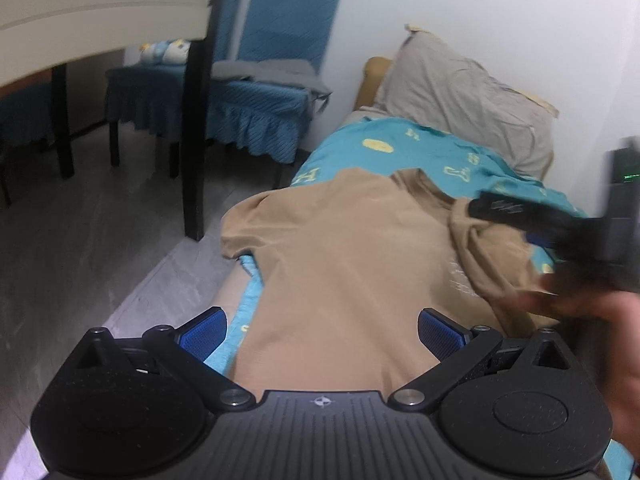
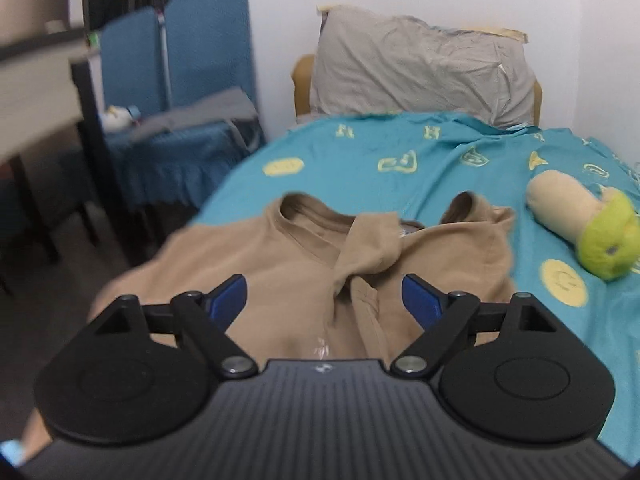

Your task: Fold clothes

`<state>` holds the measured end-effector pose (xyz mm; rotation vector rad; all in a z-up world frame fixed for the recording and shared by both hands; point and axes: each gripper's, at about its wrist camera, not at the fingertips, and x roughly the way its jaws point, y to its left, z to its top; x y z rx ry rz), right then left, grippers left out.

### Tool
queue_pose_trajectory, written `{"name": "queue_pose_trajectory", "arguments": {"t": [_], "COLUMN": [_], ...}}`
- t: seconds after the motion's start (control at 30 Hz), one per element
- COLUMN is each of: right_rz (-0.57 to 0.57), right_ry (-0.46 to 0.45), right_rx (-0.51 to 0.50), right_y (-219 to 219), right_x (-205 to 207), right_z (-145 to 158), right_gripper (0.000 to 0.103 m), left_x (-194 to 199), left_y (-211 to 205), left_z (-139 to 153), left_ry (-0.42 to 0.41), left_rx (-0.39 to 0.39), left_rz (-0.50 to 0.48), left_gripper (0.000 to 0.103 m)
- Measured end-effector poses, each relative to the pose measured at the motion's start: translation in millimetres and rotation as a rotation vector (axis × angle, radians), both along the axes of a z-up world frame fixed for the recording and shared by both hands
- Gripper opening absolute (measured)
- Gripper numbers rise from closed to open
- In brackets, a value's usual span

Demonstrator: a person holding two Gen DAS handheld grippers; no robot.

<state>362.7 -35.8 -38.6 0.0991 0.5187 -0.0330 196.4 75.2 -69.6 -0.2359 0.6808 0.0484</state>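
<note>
Across both views' centre: tan T-shirt [image 1: 344, 256] on the teal bedsheet [image 1: 432, 152].
Left wrist view: left gripper [image 1: 322, 330], lower centre, jaws wide, empty above the hem. Right wrist view: right gripper [image 2: 324, 298], jaws wide, empty, framing the folded-in sleeve [image 2: 366, 258], probably for regrasping.

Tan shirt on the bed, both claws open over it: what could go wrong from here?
1. One sleeve is already flopped across the chest of the shirt; folding now may trap that bunch inside.
2. The shirt's left side hangs past the bed edge, so a tug could drag it toward the floor.
3. The right claw sits blurred close to the left claw, so the two may collide over the cloth.
</note>
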Motion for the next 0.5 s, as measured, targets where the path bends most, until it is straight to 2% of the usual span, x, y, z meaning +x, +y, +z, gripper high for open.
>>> {"name": "queue_pose_trajectory", "arguments": {"t": [0.2,0.3,0.4,0.5], "right_rz": [0.002,-0.054,-0.133,-0.189], "right_ry": [-0.025,-0.009,0.002,0.003], "right_rx": [0.058,0.109,0.19,0.272], "right_y": [-18.2,-37.2,-63.6,-87.7], "right_x": [-131.3,-195.2,-251.7,-298.3], "right_z": [60.2,81.4,90.9,87.1], "right_gripper": [0.086,0.086,0.086,0.086], "left_x": [-24.4,-36.0,-45.7,-54.1], "left_y": [-19.1,-25.8,-30.5,-37.8], "left_z": [8.8,11.8,12.7,11.4], "left_ry": [-0.013,-0.019,-0.015,0.006], "left_rx": [-0.032,-0.035,-0.042,-0.036], "left_rz": [-0.076,-0.108,-0.14,-0.167], "left_gripper": [0.103,0.103,0.103,0.103]}}
